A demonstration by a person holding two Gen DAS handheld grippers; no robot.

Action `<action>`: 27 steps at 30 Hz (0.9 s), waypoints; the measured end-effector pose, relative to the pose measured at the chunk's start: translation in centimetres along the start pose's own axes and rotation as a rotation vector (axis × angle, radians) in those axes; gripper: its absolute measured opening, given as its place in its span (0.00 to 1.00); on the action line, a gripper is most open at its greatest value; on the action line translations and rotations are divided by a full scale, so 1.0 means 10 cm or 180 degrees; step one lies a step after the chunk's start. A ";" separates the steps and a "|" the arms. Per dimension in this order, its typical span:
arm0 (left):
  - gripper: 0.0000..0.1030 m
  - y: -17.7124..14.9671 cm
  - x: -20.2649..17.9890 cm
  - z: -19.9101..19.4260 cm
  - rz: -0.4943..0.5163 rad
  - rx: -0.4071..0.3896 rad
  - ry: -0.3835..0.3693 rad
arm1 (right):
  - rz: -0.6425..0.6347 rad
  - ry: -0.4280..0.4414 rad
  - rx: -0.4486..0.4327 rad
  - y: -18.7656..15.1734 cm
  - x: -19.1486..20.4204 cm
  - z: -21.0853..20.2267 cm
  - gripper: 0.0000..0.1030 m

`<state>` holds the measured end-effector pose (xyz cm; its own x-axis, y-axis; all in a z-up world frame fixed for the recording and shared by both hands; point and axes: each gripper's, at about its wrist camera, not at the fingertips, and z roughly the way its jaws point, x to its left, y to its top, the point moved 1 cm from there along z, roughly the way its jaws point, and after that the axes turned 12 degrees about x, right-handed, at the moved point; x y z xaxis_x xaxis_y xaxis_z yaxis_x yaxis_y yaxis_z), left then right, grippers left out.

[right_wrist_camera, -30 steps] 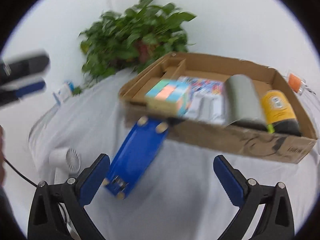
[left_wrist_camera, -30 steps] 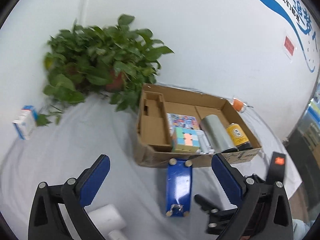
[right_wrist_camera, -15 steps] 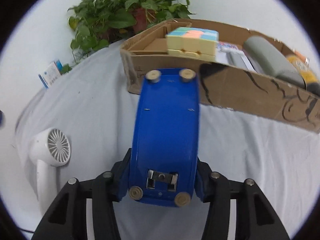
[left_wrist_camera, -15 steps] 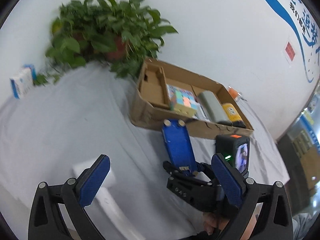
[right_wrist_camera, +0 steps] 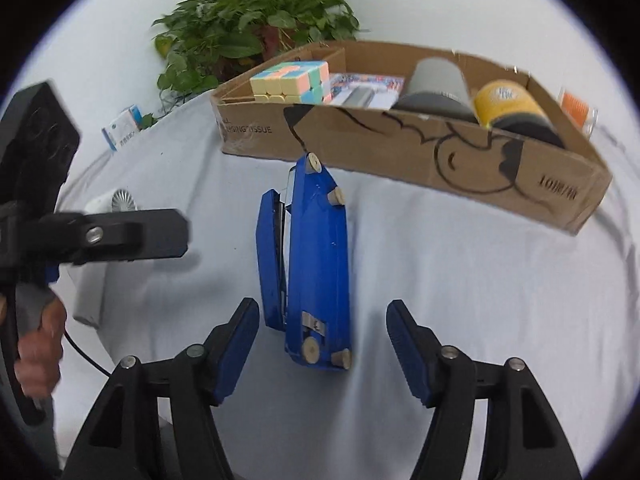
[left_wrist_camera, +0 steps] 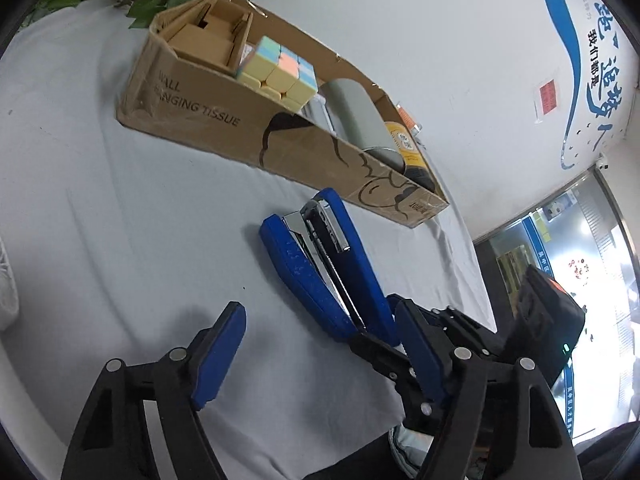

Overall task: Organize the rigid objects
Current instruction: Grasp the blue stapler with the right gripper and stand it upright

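Note:
A blue stapler [right_wrist_camera: 316, 264] lies on its side on the white cloth, just in front of the cardboard box [right_wrist_camera: 400, 148]. It also shows in the left wrist view [left_wrist_camera: 324, 264]. My right gripper [right_wrist_camera: 322, 350] is open, its pads on either side of the stapler's near end without touching it. My left gripper [left_wrist_camera: 320, 348] is open and empty, just left of the stapler. The box [left_wrist_camera: 224, 120] holds a pastel puzzle cube [right_wrist_camera: 292, 80], a grey cylinder [right_wrist_camera: 436, 80] and a yellow-labelled can [right_wrist_camera: 508, 104].
A potted plant [right_wrist_camera: 256, 28] stands behind the box. A white hand-held fan [right_wrist_camera: 116, 204] lies on the cloth at the left, and a small blue-and-white box [right_wrist_camera: 124, 132] lies near the plant. An orange item [right_wrist_camera: 576, 108] sits behind the box's right end.
My right gripper was shut on the stapler half a second ago; it has opened and the stapler now lies on its side. My left gripper has swung down close to the stapler.

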<state>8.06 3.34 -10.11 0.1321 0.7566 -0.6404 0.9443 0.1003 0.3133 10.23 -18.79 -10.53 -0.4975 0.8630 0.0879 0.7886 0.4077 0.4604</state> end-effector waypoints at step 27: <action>0.77 0.32 -0.22 0.53 0.0027 0.0239 0.0025 | 0.0235 -0.0239 -0.0349 -0.07 -0.27 -0.34 0.65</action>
<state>12.41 -1.44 -11.45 0.1382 0.7623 -0.6322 0.9632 0.0453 0.2651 9.81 -22.42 -8.03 -0.4078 0.9110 0.0607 0.7758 0.3107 0.5491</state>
